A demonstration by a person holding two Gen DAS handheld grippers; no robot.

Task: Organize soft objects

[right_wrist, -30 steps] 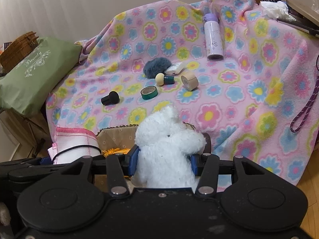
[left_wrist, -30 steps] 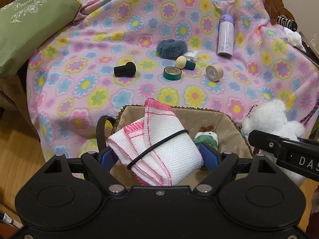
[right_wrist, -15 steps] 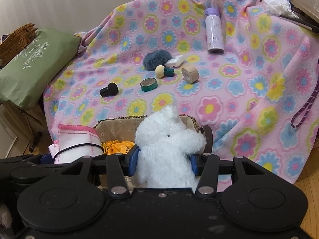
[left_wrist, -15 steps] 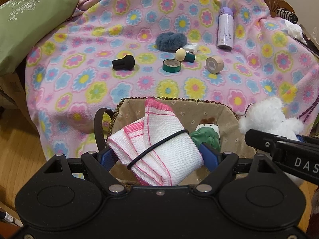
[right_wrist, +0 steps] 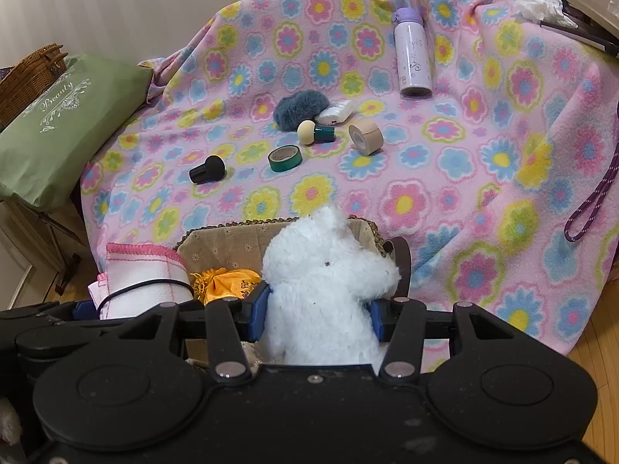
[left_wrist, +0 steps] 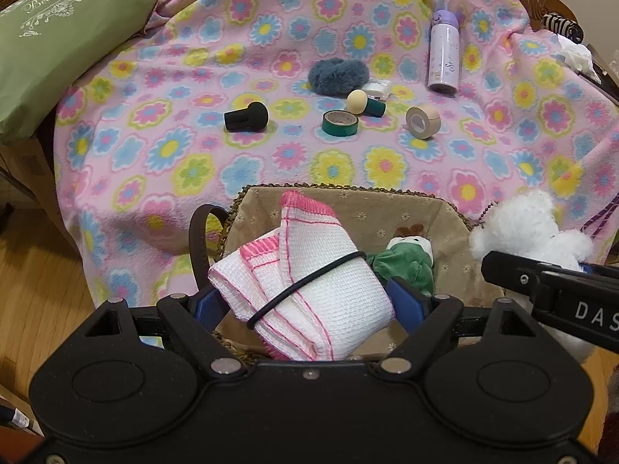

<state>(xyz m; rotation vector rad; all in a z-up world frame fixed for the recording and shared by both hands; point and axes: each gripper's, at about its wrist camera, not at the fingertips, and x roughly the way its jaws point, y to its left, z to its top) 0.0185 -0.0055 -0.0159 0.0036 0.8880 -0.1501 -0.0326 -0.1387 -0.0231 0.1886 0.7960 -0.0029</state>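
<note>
We are pinching a banded white cloth [left_wrist: 309, 290] in our left hand-held gripper [left_wrist: 309, 303] and a white plush toy [right_wrist: 321, 290] in our right hand-held gripper [right_wrist: 317, 315], both hanging just over the lined basket [left_wrist: 348, 201] ahead of them.

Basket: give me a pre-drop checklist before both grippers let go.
1. Left gripper holds the banded towel: ok.
2. Right gripper clamps the white plush: ok.
3. Towel over the basket: ok.
4. Plush over the basket opening: cannot tell.
5. Free room inside beside the green plush and orange pouch: ok.
6. Blue fluffy scrunchie collected: not ok, it lies on the blanket.
</note>
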